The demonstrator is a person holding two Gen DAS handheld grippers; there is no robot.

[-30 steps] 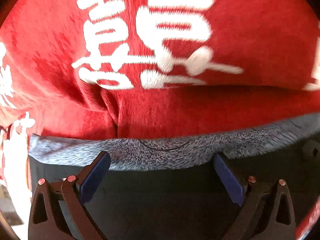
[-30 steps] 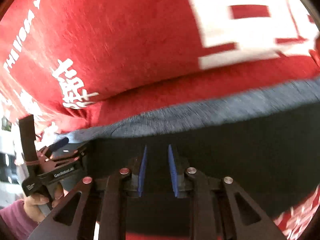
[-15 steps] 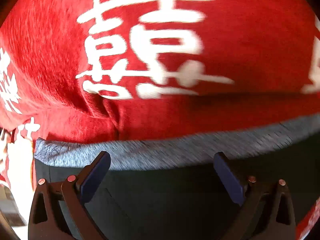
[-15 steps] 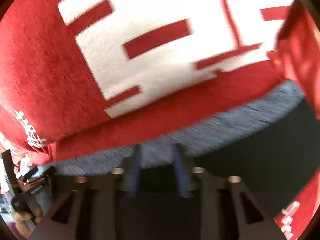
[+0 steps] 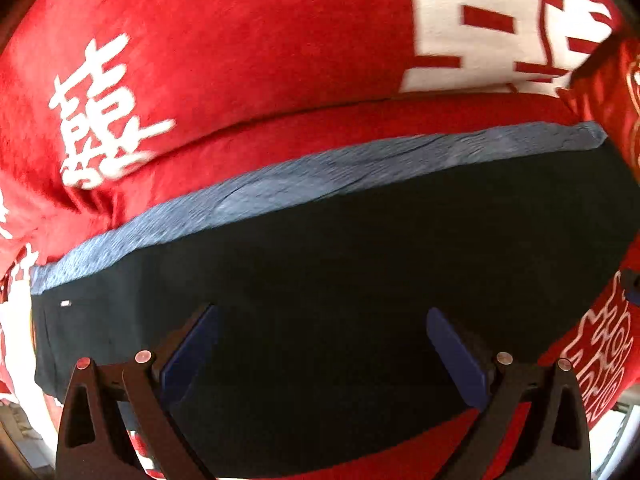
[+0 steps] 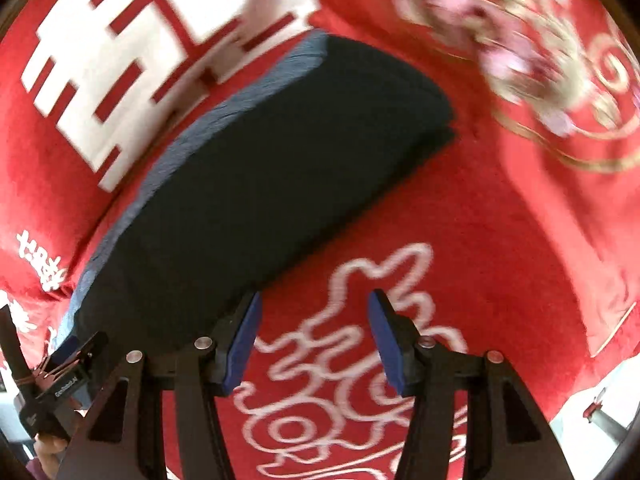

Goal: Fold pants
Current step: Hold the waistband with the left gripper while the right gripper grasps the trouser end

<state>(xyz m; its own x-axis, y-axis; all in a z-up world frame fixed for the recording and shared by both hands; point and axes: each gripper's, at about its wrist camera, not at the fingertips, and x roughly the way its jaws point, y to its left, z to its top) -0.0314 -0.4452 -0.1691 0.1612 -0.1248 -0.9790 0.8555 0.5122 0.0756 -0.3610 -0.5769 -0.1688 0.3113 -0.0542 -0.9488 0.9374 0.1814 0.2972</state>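
Observation:
The dark pants [image 5: 360,280] lie folded into a flat rectangle on a red blanket, with the grey heathered waistband [image 5: 280,188] along the far edge. My left gripper [image 5: 320,344] is open and empty just above the pants' near half. In the right wrist view the folded pants [image 6: 260,168] lie up and to the left, their waistband [image 6: 224,108] on the left side. My right gripper [image 6: 314,336] is open and empty over the red blanket, just off the pants' near edge. The left gripper [image 6: 60,376] shows at the lower left of that view.
The red blanket [image 6: 480,220] with white characters [image 5: 100,120] and white swirl print [image 6: 352,352] covers the whole surface. A red embroidered cushion or fold [image 6: 540,60] lies to the right of the pants. The blanket's edge and a pale floor [image 6: 600,400] show at lower right.
My right gripper has let go of the pants, opened, and drawn back to the right off the fabric. My left gripper stays open and has pulled back, showing more of the folded pants.

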